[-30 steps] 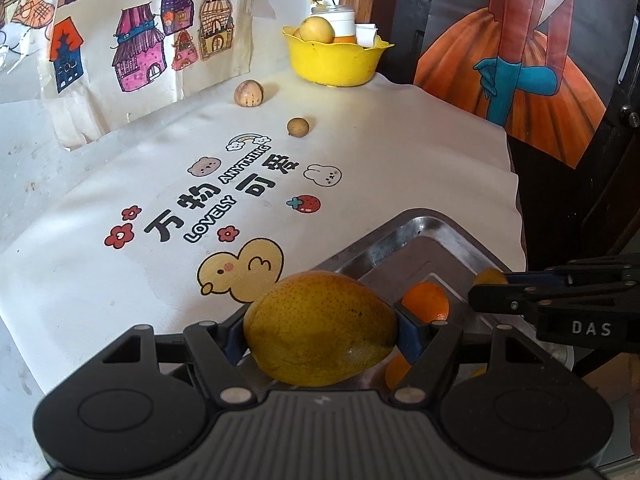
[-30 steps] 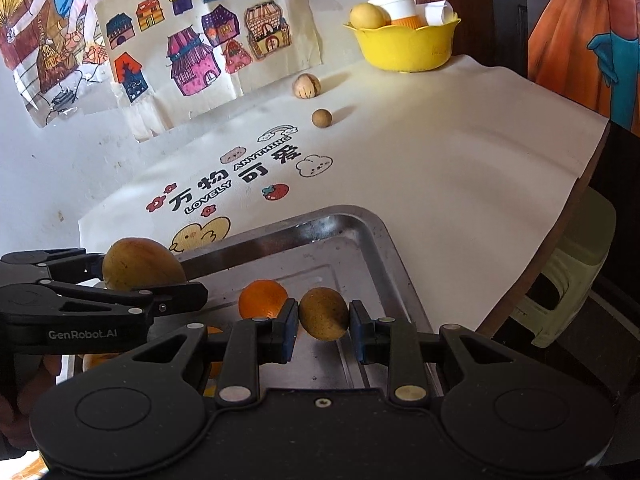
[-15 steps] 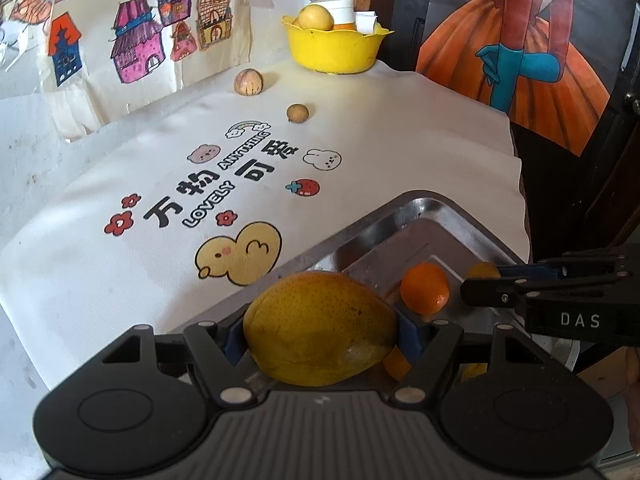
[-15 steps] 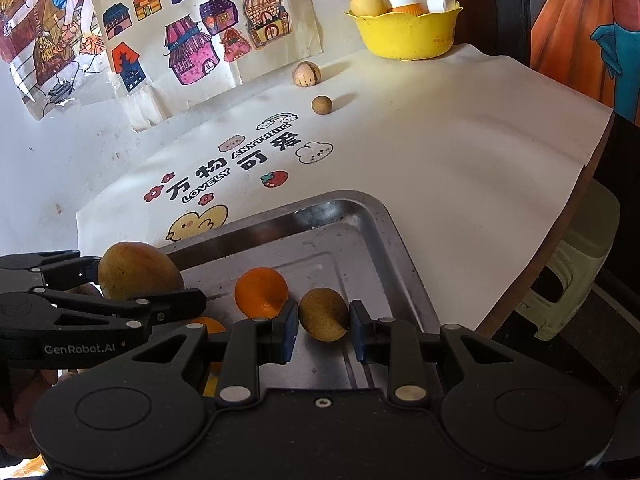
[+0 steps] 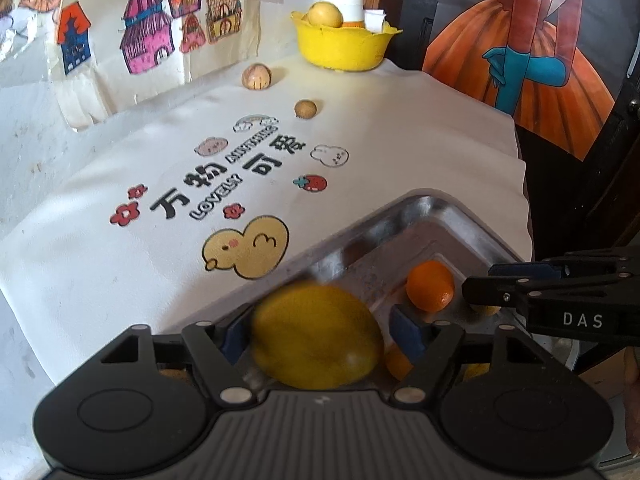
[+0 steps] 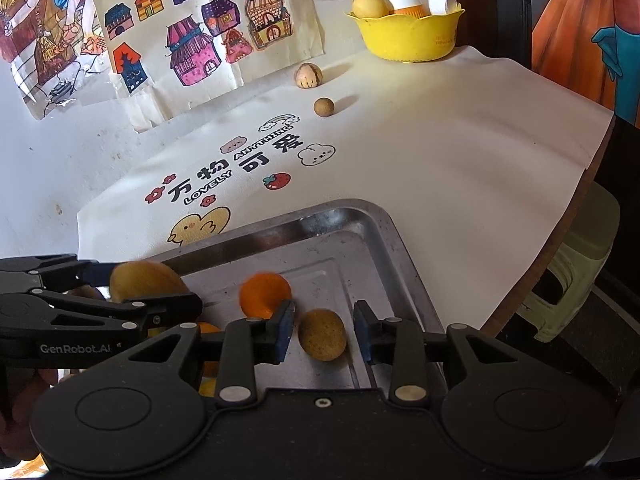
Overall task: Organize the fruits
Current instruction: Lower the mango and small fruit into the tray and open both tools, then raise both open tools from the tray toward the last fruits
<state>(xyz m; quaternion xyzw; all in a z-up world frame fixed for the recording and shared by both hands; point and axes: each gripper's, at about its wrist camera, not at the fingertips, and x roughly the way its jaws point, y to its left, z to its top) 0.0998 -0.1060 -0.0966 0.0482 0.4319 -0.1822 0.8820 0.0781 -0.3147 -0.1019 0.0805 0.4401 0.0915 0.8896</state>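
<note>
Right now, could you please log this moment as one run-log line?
left tool: opening, mango between | right tool: opening, brown fruit between | both over tray

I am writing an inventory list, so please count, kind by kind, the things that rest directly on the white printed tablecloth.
Small round brownish fruits: 2
Yellow plastic bowl: 1
Silver metal tray: 1
Total: 4
</note>
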